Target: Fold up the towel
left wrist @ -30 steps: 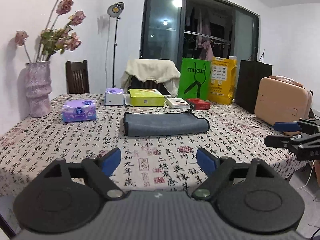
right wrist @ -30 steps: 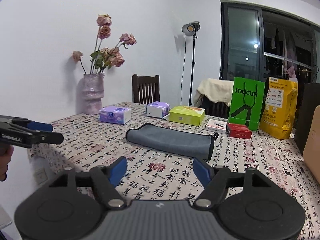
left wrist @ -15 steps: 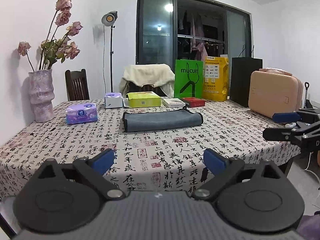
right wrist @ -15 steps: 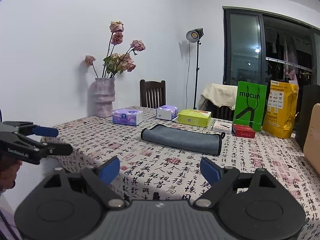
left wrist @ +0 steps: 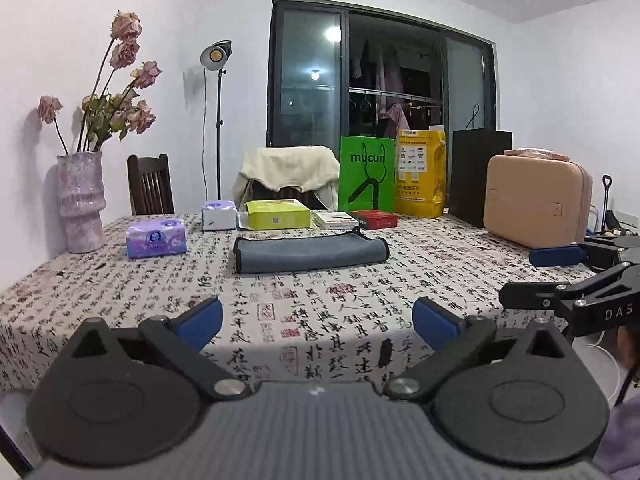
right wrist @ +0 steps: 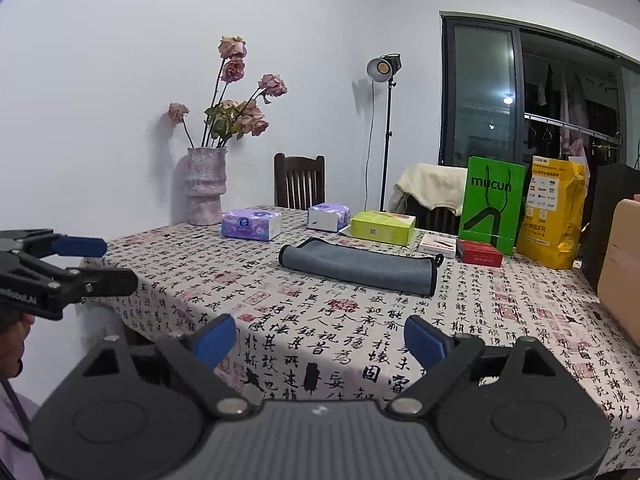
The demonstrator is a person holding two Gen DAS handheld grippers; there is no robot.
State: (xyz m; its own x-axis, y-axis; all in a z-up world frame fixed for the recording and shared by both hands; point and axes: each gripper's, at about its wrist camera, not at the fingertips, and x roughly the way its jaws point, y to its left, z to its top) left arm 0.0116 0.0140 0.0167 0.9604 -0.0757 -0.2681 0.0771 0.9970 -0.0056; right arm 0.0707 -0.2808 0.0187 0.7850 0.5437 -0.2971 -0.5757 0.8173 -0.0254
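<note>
A grey towel [left wrist: 310, 254] with dark edging lies folded into a long narrow strip on the patterned tablecloth [left wrist: 320, 312], in the middle of the table. It also shows in the right wrist view [right wrist: 358, 266]. My left gripper [left wrist: 318, 322] is open and empty, held back at the table's near edge, well short of the towel. My right gripper [right wrist: 320, 340] is open and empty, also back from the near edge. Each gripper shows at the side of the other's view: the right one [left wrist: 560, 276] and the left one [right wrist: 76, 264].
A vase of dried roses [left wrist: 80, 200] stands at the far left. Tissue packs [left wrist: 156, 237], a yellow-green box [left wrist: 278, 214], small boxes [left wrist: 374, 218], green and yellow bags [left wrist: 366, 174] and a beige case [left wrist: 536, 204] line the back and right. Chairs stand behind the table.
Both grippers have pulled back and away from the table; the towel looks smaller and farther. The jaws stay open. The towel has not moved.
</note>
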